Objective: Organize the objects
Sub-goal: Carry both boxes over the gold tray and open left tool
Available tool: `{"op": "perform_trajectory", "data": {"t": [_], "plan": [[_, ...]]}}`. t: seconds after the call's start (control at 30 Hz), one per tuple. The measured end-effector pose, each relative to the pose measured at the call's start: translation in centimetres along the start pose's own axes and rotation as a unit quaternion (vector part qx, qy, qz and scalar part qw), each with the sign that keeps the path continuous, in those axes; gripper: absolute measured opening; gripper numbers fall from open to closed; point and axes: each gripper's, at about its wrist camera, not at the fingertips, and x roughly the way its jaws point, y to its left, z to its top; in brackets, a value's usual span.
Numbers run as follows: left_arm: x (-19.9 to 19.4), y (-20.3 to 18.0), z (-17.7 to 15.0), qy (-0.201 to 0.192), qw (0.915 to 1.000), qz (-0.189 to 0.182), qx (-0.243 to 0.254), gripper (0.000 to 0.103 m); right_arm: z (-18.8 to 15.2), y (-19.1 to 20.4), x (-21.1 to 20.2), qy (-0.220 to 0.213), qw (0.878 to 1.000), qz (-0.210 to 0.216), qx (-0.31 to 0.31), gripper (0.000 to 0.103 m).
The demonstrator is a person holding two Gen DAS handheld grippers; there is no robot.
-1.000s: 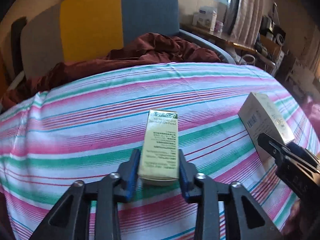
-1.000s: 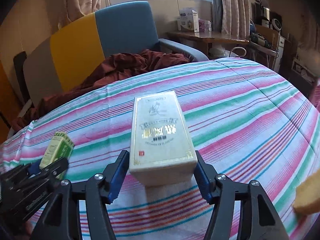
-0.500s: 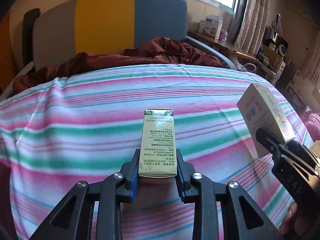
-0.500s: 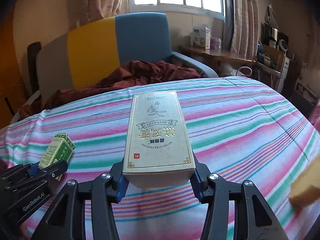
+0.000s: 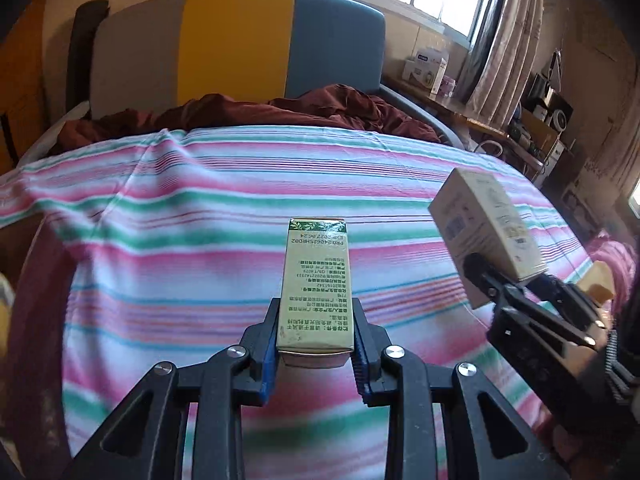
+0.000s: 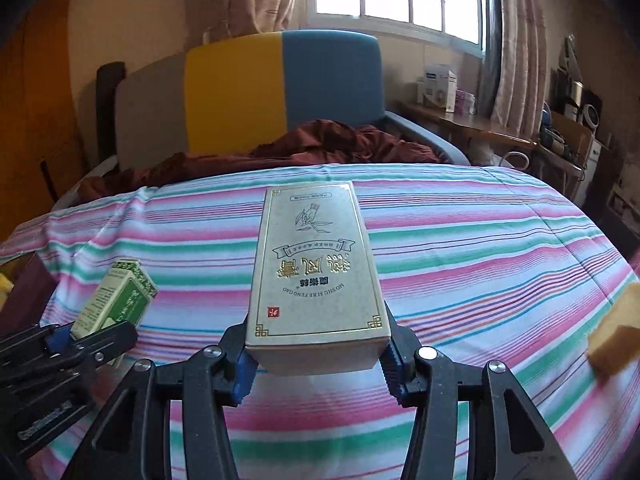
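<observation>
2 boxes in carry above the striped bed (image 5: 200,208): left gripper (image 5: 315,354) clamped on green box (image 5: 316,284), right gripper (image 6: 316,360) clamped on beige box (image 6: 314,268); next move needs a drop spot.

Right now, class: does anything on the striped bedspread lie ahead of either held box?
Nothing visible does: the striped bedspread ahead of the green box and the grey box shows only bare fabric.

Both grippers: black skeletal frames with triangular cutouts, silver round screws at the pivots, blue ribbed pads lining the fingers (image 5: 267,354). Left gripper (image 6: 80,330) body carries small white lettering, unreadable.
</observation>
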Motion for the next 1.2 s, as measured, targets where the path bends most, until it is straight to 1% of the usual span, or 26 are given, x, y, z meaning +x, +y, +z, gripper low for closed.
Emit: {"op": "perform_trajectory", "data": {"t": [0.2, 0.43, 0.57, 0.7, 0.9, 1.03, 1.13, 1.2], "plan": [[-3.4, 2.8, -0.8, -0.007, 0.9992, -0.02, -0.035, 0.03, -0.8, 1.7, -0.9, 0.005, 1.0, 0.011, -0.011, 0.052], [-8.0, 6.4, -1.0, -0.028, 0.9974, -0.032, -0.059, 0.03, -1.1, 3.3, -2.4, -0.003, 1.0, 0.016, -0.026, 0.052], [-10.3, 9.6, -1.1, -0.04, 0.9952, -0.024, -0.086, 0.03, -1.3, 4.1, -3.7, -0.007, 0.999, 0.029, -0.024, 0.052], [-12.1, 13.4, -1.7, -0.047, 0.9898, -0.013, -0.134, 0.03, -1.2, 5.5, -5.0, -0.014, 0.999, 0.044, -0.027, 0.052], [-14.0, 17.8, -2.6, -0.064, 0.9827, 0.014, -0.174, 0.03, -0.6, 8.2, -7.5, -0.03, 0.996, 0.084, -0.025, 0.052], [-14.7, 21.1, -3.3, -0.062, 0.977, 0.025, -0.203, 0.03, -0.3, 10.2, -9.4, -0.04, 0.992, 0.112, -0.033, 0.052], [-14.7, 23.8, -3.8, -0.047, 0.9713, 0.024, -0.232, 0.03, -0.1, 11.9, -10.9, -0.049, 0.989, 0.133, -0.039, 0.052], [-14.2, 25.5, -4.0, -0.023, 0.9692, 0.02, -0.244, 0.03, 0.0, 13.1, -11.8, -0.053, 0.987, 0.148, -0.043, 0.052]]}}
